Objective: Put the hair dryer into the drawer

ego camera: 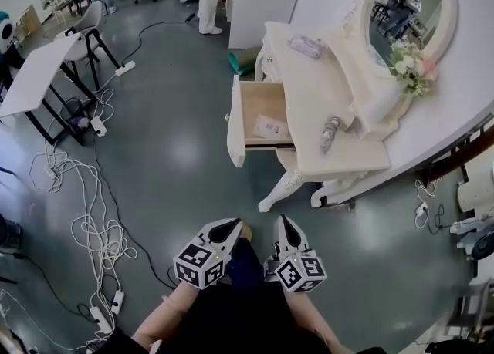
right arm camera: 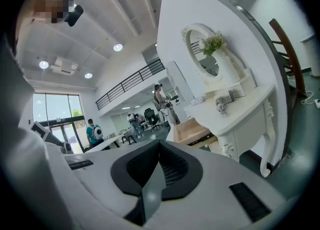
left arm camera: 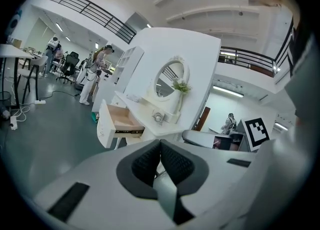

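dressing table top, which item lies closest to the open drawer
The hair dryer, lying on the top beside the drawer; the packet sits at the far end.

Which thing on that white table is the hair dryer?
Find the white dressing table with the oval mirror. On its top, level with the open drawer, lies the hair dryer. It is the only grey, longish thing there; the flat packet lies at the far end and the flowers stand by the mirror.
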Available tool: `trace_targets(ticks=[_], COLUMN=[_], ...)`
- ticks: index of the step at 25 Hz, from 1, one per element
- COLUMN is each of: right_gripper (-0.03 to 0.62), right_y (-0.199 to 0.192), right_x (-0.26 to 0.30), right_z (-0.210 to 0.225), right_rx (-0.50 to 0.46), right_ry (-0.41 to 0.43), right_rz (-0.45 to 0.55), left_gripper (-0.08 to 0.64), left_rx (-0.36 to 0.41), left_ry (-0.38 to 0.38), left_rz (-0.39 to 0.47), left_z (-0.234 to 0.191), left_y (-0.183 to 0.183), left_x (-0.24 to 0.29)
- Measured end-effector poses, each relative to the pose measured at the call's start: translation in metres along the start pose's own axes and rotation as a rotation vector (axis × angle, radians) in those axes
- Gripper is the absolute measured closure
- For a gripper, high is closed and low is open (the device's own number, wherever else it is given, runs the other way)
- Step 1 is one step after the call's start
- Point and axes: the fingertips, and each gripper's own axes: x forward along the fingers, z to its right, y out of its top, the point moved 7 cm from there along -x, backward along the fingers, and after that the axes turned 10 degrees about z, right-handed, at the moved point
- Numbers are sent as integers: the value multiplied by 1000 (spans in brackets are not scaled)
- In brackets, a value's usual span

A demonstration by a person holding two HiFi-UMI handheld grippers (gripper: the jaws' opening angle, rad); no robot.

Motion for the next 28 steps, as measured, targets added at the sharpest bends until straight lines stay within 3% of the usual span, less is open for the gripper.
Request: trace_targets(ticks=[16,28], right_gripper=[565,563], right_y=[37,55], right_x=[103,187], right_z=[65,97], right_rx=[-41,-18], right_ry=[-1,66], right_rz=[8,32], left_gripper=[546,546], left_rx=[-5,22], left_ry=[-12,2], left_rz=[-46,11], left_z=[-42,-63], left_y=[29,63], left_x=[114,188])
